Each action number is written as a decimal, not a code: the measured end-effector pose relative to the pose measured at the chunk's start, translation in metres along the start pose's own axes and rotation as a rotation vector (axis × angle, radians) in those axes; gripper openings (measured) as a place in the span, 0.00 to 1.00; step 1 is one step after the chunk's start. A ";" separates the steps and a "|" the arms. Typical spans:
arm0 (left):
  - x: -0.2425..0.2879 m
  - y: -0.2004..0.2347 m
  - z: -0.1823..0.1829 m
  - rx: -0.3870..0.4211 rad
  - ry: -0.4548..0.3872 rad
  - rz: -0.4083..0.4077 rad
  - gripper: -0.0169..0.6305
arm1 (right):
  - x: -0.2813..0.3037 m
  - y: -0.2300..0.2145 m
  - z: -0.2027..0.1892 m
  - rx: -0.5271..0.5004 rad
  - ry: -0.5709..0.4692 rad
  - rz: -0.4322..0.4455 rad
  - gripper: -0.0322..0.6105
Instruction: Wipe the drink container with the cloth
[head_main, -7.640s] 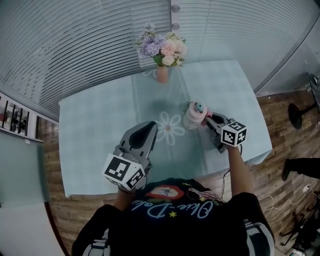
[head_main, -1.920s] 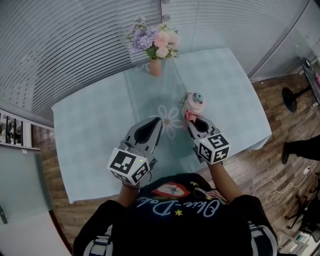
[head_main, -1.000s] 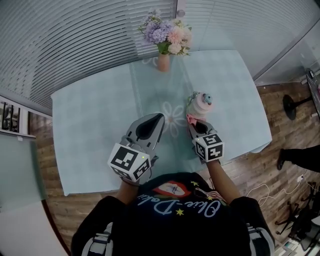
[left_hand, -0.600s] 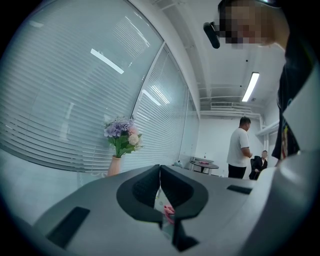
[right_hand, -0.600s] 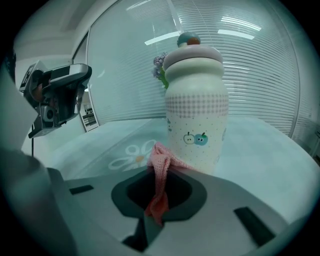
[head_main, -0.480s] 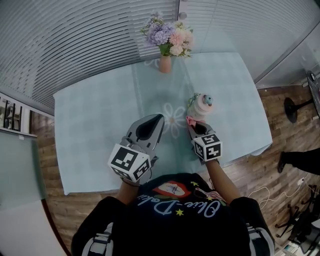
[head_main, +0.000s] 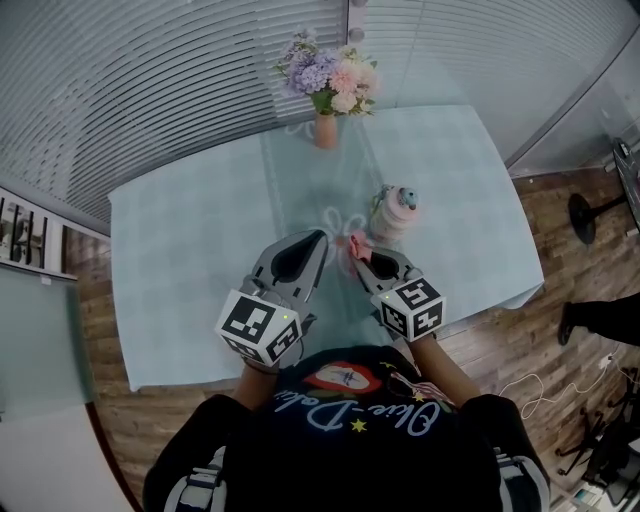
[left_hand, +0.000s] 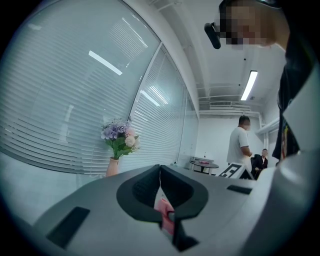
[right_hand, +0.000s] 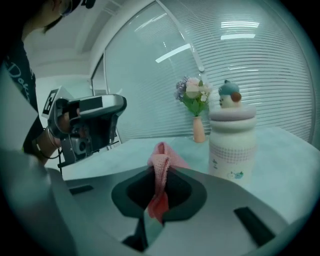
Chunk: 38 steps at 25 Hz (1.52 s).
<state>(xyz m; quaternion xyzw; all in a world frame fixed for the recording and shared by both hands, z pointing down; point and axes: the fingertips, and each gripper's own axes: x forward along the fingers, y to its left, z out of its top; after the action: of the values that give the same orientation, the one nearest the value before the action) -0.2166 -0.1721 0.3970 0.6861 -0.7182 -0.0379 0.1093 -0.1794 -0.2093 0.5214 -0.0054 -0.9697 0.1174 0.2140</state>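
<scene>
**Surface.** The surface (head_main: 180, 250) carries a pale blue covering with a faint flower print at its centre. Only two things stand on it.

**Grippers.** The left gripper (left_hand: 160, 170) hovers over the near-centre of the surface. Its jaws are together and clamp nothing. A pinkish patch shows low in the gap behind them; what it is cannot be told. The right gripper (right_hand: 161, 174) sits just beside it, toward the near right, with its jaws clamped on the cloth.

**Vase.** A vase (head_main: 326, 131) of flowers stands at the middle of the far edge, well apart from the work.

**Drink container.** The drink container (head_main: 392, 215) stands upright in the right half of the surface, between the centre and the right edge. It has a pale straight body, a pink lid and a small figure on top.
- It looks hard and smooth, and probably light.
- Being tall on a narrow base, it may tip or slide on the covering when rubbed from one side.
- The straight body below the lid is the soundest place to hold or steady it.
- The lid figure is the poorest place to hold.
- The free left gripper appears available for steadying.

**Cloth.** The cloth (right_hand: 161, 160) is pink, knitted and limp, pinched at a fold so that a short loop stands beyond the jaws.
- It is near the container but not touching it.
- Little fabric is exposed, so hard jaw edges could meet the container during wiping.
</scene>
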 end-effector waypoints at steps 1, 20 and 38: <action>-0.001 -0.001 0.000 0.001 -0.001 0.000 0.03 | 0.000 0.006 0.008 -0.009 -0.018 0.021 0.09; -0.003 -0.008 0.000 0.000 0.008 -0.014 0.03 | -0.035 -0.039 0.070 -0.041 -0.253 -0.214 0.09; -0.001 -0.003 -0.003 -0.011 0.019 -0.009 0.03 | -0.025 -0.058 0.027 -0.022 -0.153 -0.289 0.09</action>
<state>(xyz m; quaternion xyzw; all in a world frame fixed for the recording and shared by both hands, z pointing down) -0.2126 -0.1706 0.3992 0.6891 -0.7138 -0.0357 0.1199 -0.1659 -0.2730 0.5003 0.1407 -0.9751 0.0751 0.1543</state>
